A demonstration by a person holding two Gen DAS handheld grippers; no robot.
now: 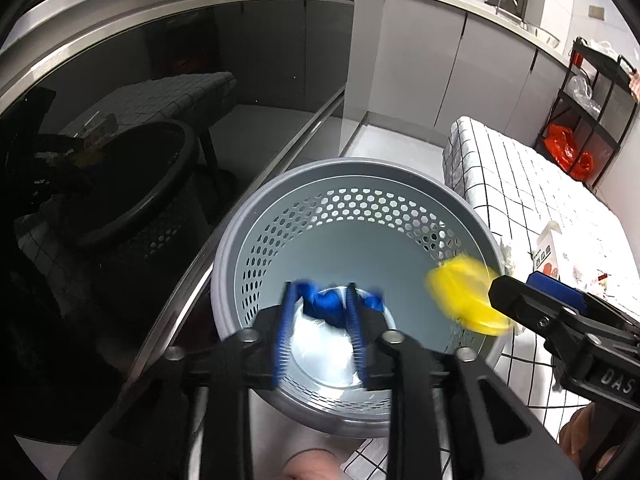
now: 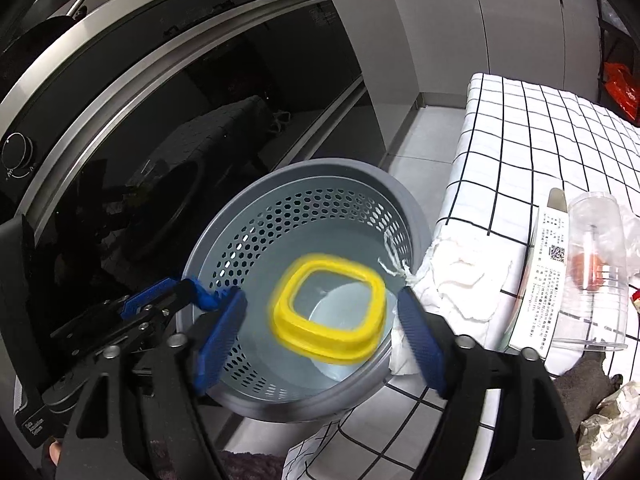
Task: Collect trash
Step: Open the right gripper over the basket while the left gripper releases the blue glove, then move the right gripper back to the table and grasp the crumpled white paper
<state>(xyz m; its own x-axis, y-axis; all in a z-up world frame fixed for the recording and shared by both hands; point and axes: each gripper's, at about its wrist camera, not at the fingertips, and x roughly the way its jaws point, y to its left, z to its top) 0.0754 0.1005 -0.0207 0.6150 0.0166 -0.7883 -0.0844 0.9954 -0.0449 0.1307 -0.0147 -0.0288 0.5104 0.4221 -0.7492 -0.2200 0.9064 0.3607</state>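
Note:
A grey perforated trash bin (image 1: 460, 216) (image 2: 224, 248) stands on the floor beside the checked table. My left gripper (image 1: 320, 312) is over the bin, open a little, with a blurred blue scrap (image 1: 326, 306) between and just beyond its fingers; I cannot tell whether it touches them. It shows at the left in the right wrist view (image 2: 200, 296). My right gripper (image 2: 324, 336) is open wide over the bin. A blurred yellow square ring lid (image 2: 328, 316) (image 1: 464, 296) is in the air between its fingers, apart from both. White plastic lies at the bin's bottom (image 1: 320, 354).
The checked tablecloth (image 2: 520, 140) holds crumpled white tissue (image 2: 460, 276), a clear plastic cup (image 2: 596, 272), a white carton (image 2: 548, 256) and crumpled foil (image 2: 608, 424). A dark glass oven door (image 2: 180, 120) is left of the bin. A black rack (image 1: 588, 92) with a red bag stands far right.

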